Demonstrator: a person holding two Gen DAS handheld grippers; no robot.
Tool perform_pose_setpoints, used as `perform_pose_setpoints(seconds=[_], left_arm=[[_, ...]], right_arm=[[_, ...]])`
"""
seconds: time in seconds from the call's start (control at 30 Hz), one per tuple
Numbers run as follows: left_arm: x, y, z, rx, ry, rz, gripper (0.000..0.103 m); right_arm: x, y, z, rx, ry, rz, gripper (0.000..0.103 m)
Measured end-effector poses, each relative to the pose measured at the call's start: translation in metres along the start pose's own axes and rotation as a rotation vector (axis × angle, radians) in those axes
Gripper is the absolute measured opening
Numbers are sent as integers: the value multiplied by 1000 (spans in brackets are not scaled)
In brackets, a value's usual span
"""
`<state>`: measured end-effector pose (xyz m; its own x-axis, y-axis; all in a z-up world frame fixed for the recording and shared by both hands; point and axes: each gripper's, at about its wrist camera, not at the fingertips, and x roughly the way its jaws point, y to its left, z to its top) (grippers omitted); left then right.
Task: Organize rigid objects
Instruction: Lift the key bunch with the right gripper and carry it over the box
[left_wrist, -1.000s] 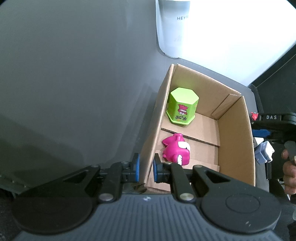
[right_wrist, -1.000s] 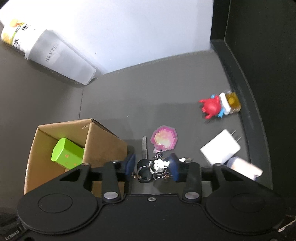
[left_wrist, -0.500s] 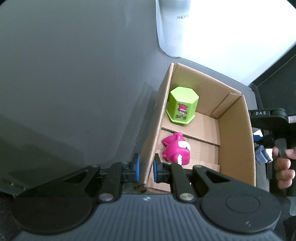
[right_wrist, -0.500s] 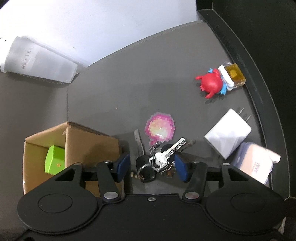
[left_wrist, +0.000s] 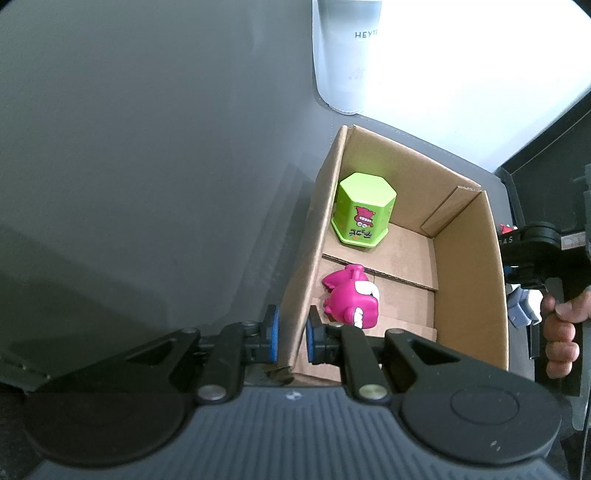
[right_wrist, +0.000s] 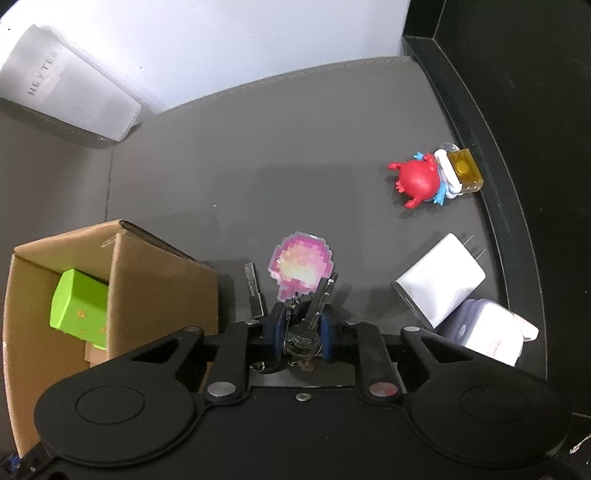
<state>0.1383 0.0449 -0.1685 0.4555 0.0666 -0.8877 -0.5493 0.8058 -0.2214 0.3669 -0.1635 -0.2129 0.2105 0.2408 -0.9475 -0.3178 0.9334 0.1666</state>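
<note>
2 toys sit in box (left_wrist: 465, 280). Right gripper (right_wrist: 302, 334) jaws just closed, clamping keys (right_wrist: 314, 306) beside box; lift next. Left gripper (left_wrist: 290, 334) pinches box wall.

A staged tabletop set-up in a plain indoor room is suggested rather than a lived-in home. A dark grey worktop (right_wrist: 295, 155) with a stitched seam and a raised black edge is seen against a bare white wall (right_wrist: 240, 40). Small household oddments are scattered on it: a cardboard box (left_wrist: 469, 280), a white charger plug (right_wrist: 439, 291), a red toy figure (right_wrist: 419, 181), and a paper cup (left_wrist: 347, 55) lying on its side.
</note>
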Motion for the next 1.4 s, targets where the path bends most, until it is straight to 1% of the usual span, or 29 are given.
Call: perform_pose_setpoints(seconds=[0.17,0.37,0.87,1.1,1.4], left_arm=[[-1,-1,0,0,-2,0,13],[-2,-3,-1,9,-9,5,13],[-1,-3,-1,14,-9,8,13],[0,-5,-2,19,-12,11,13],[-1,-6,-2,23,-14,14,13]], right_arm=[[-21,-5,-2,5,-34,29,19],[-43,-15,0,34,-70,44,19],[-107,-22,-4,18,-172,82,19],[-135,-17,1,6,-224,102,19],[-170,1,8,-21,-282,167,19]])
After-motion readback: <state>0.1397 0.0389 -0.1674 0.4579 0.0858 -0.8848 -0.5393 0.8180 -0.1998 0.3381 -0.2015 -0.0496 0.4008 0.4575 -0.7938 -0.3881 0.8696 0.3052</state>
